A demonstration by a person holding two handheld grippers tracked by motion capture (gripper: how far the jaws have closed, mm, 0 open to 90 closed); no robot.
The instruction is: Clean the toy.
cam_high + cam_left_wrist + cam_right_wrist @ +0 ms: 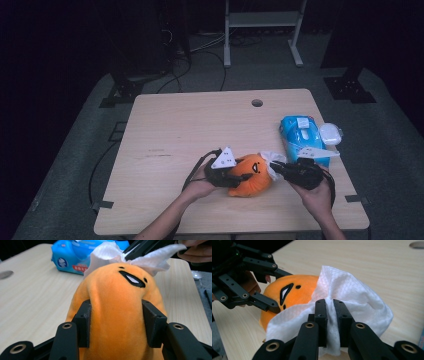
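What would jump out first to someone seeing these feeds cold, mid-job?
The orange plush toy near the table's front edge, squeezed between the jaws of the left claw. Next, the white wipe pinched in the right claw and pressed against the toy's face end. Behind them, by the table's right edge, lies a blue wipes pack.

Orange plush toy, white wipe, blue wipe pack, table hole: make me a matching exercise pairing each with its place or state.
1. orange plush toy
2. white wipe
3. blue wipe pack
4. table hole

a. pinched in the right tool
b. near the table's far edge
c. clamped in the left tool
d. lying by the table's right edge

Pairs: 1-c, 2-a, 3-d, 4-b
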